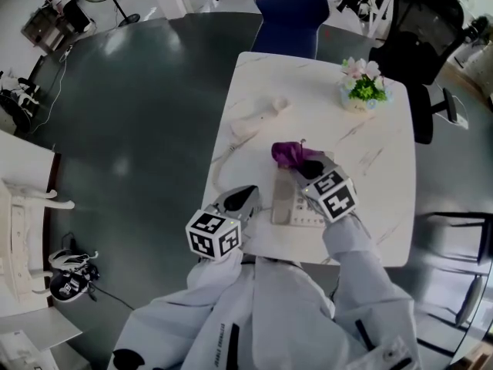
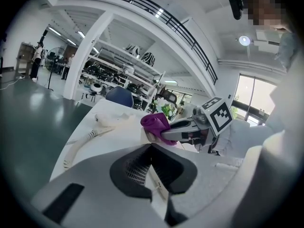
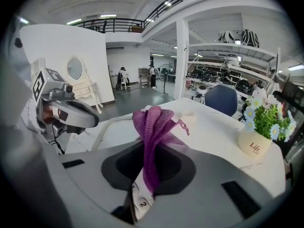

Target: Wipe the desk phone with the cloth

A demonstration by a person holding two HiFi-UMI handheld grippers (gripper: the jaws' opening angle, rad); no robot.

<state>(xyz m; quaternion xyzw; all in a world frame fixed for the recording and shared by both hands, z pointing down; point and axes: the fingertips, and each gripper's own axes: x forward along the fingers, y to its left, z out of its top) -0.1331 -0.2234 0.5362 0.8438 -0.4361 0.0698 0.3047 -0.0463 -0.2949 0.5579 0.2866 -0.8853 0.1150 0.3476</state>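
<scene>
The white desk phone (image 1: 295, 208) lies near the front edge of the white marble table (image 1: 370, 176), its handset (image 1: 281, 199) resting on its left side. My right gripper (image 1: 306, 165) is shut on a purple cloth (image 1: 290, 153), held bunched over the phone's far end. In the right gripper view the cloth (image 3: 153, 125) sticks up out of the gripper (image 3: 152, 148), with phone keys (image 3: 142, 204) below. My left gripper (image 1: 248, 194) hangs just left of the phone, jaws together (image 2: 151, 145). From there the cloth (image 2: 154, 122) and right gripper (image 2: 183, 129) show ahead.
A white lumpy object (image 1: 258, 116) with a coiled cord (image 1: 218, 166) lies on the table's far left. A flower pot (image 1: 360, 91) stands at the far right. A blue chair (image 1: 289, 10) sits beyond the table, a black chair (image 1: 424, 29) to its right.
</scene>
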